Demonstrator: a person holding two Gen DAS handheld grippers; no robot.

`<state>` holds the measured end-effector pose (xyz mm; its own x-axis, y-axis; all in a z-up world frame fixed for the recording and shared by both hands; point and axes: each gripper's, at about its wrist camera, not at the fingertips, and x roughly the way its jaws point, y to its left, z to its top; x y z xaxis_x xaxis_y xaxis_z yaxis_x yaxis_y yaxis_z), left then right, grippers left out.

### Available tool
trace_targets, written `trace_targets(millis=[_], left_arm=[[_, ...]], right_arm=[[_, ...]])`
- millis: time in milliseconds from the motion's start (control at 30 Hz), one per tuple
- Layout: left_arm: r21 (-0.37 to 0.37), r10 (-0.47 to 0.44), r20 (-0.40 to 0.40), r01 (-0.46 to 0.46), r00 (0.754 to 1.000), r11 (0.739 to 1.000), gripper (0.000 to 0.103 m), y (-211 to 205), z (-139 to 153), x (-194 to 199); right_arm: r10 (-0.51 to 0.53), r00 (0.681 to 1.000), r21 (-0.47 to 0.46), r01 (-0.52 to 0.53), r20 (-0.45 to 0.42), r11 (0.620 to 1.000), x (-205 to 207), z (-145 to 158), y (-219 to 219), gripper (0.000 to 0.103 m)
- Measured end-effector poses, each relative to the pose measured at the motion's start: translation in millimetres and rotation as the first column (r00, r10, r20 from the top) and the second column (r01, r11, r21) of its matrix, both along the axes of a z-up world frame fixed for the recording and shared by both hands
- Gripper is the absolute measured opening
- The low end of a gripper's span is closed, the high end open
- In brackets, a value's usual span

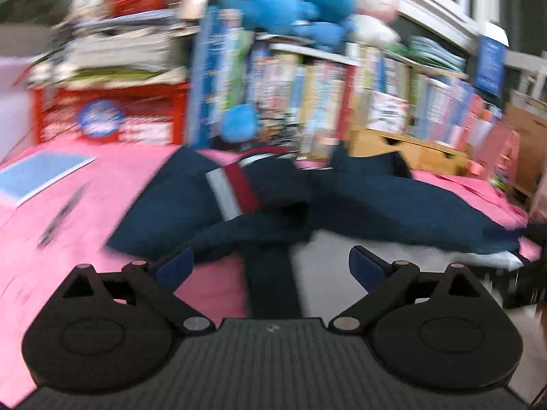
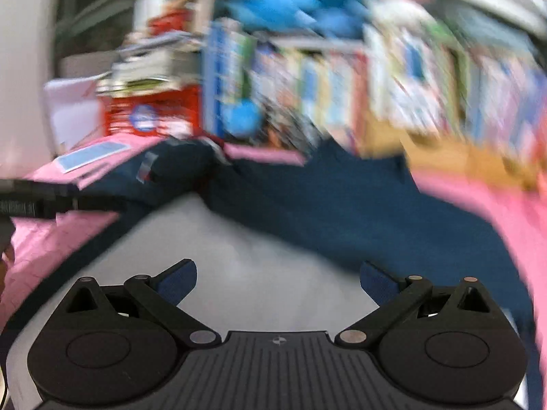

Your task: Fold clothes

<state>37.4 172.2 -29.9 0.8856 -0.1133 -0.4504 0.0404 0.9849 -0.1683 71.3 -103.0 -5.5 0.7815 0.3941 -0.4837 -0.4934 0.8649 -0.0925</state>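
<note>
A navy garment (image 1: 393,212) with a red and white stripe (image 1: 232,188) lies crumpled on the pink cover (image 1: 68,239); a pale grey-white part (image 1: 335,266) shows near its front. My left gripper (image 1: 270,266) is open just short of it, a dark strip of cloth running between the fingers without being pinched. In the right wrist view the same navy garment (image 2: 342,205) spreads across the middle, its white part (image 2: 239,256) beneath my open right gripper (image 2: 278,280). The other gripper's dark body (image 2: 34,198) reaches in from the left. Both views are motion-blurred.
A crowded bookshelf (image 1: 342,95) with blue plush toys (image 1: 283,3) stands right behind the surface. A red box (image 1: 112,116) sits back left, a wooden drawer unit (image 1: 403,150) back right. A blue and white sheet (image 1: 41,174) lies on the pink cover at left.
</note>
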Motion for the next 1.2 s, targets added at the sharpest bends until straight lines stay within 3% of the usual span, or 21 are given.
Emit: trace_targets(millis=[67, 133, 200, 267, 300, 333, 367, 433, 500, 600, 667, 700, 733, 800, 933, 1067, 1167, 1200], left_arm=[[-0.002, 0.038, -0.006, -0.038, 0.999, 0.999, 0.099, 9.5, -6.6, -9.6], [0.002, 0.071, 0.012, -0.071, 0.997, 0.997, 0.099, 14.9, -10.7, -14.2], [-0.008, 0.091, 0.018, -0.091, 0.996, 0.996, 0.099, 19.3, -13.7, -15.6], [-0.042, 0.095, 0.017, -0.094, 0.995, 0.995, 0.1, 26.3, -14.4, -16.5], [-0.06, 0.098, 0.016, -0.097, 0.995, 0.993, 0.1, 30.0, -15.0, -16.5], [-0.084, 0.103, 0.011, -0.102, 0.995, 0.991, 0.1, 34.5, -16.2, -15.4], [-0.106, 0.103, 0.007, -0.102, 0.995, 0.989, 0.1, 37.9, -17.4, -15.4], [-0.149, 0.104, 0.001, -0.103, 0.995, 0.984, 0.1, 44.9, -19.7, -15.2], [-0.191, 0.104, -0.004, -0.102, 0.995, 0.976, 0.1, 51.5, -22.0, -15.0], [-0.224, 0.103, -0.016, -0.104, 0.995, 0.969, 0.1, 55.5, -24.2, -13.3], [-0.246, 0.094, -0.039, -0.101, 0.995, 0.964, 0.1, 57.7, -26.3, -9.6], [-0.254, 0.09, -0.048, -0.1, 0.995, 0.962, 0.1, 58.5, -27.2, -8.2], [-0.253, 0.091, -0.048, -0.1, 0.995, 0.962, 0.1, 58.2, -27.4, -8.1], [-0.25, 0.092, -0.048, -0.101, 0.995, 0.963, 0.1, 57.6, -27.7, -8.0], [-0.245, 0.094, -0.051, -0.103, 0.994, 0.964, 0.1, 56.6, -28.3, -7.7], [-0.24, 0.094, -0.055, -0.105, 0.994, 0.965, 0.1, 55.6, -28.0, -7.2], [-0.241, 0.094, -0.055, -0.105, 0.994, 0.965, 0.1, 56.4, -27.9, -6.9], [-0.241, 0.095, -0.055, -0.105, 0.994, 0.965, 0.1, 56.5, -27.9, -6.8]], right_arm=[[0.108, 0.992, -0.069, -0.104, 0.06, 0.992, 12.4, 10.8, 41.9, 0.101], [0.229, 0.965, -0.181, -0.204, 0.129, 0.962, 23.2, 13.5, 92.8, 0.097], [0.313, 0.934, -0.301, -0.254, 0.169, 0.919, 35.4, 7.1, 142.3, 0.09], [0.339, 0.928, -0.377, -0.262, 0.156, 0.889, 55.7, -4.7, 184.8, 0.088], [0.319, 0.94, -0.377, -0.252, 0.125, 0.891, 69.9, -10.5, 198.3, 0.076], [0.277, 0.958, -0.356, -0.233, 0.078, 0.905, 85.7, -14.6, 205.2, 0.054], [0.221, 0.975, -0.294, -0.206, 0.017, 0.933, 101.3, -14.7, 203.9, 0.044], [0.122, 0.988, -0.13, -0.134, -0.095, 0.982, 125.8, -7.9, 188.3, 0.031], [0.064, 0.991, -0.015, -0.066, -0.12, 0.998, 134.5, 5.5, 161.6, 0.028], [-0.111, 0.994, 0.084, 0.112, -0.012, 0.99, 131.0, 28.2, 103.0, 0.029], [-0.275, 0.961, 0.128, 0.271, 0.019, 0.954, 131.2, 35.3, 64.2, 0.032], [-0.353, 0.935, 0.121, 0.347, 0.033, 0.93, 131.1, 36.5, 47.4, 0.043], [-0.409, 0.912, 0.119, 0.403, 0.035, 0.908, 130.7, 36.1, 32.3, 0.07], [-0.461, 0.887, 0.129, 0.456, 0.013, 0.881, 128.9, 32.1, 7.1, 0.094], [-0.408, 0.905, 0.226, 0.426, -0.122, 0.876, 127.7, 19.2, -24.9, 0.093], [-0.346, 0.881, 0.298, 0.441, -0.322, 0.846, 140.4, -1.0, -26.2, 0.093], [-0.42, 0.849, 0.245, 0.503, -0.322, 0.829, 146.6, -19.1, -22.4, 0.093], [-0.42, 0.852, 0.242, 0.499, -0.314, 0.832, 146.3, -20.4, -21.4, 0.084]])
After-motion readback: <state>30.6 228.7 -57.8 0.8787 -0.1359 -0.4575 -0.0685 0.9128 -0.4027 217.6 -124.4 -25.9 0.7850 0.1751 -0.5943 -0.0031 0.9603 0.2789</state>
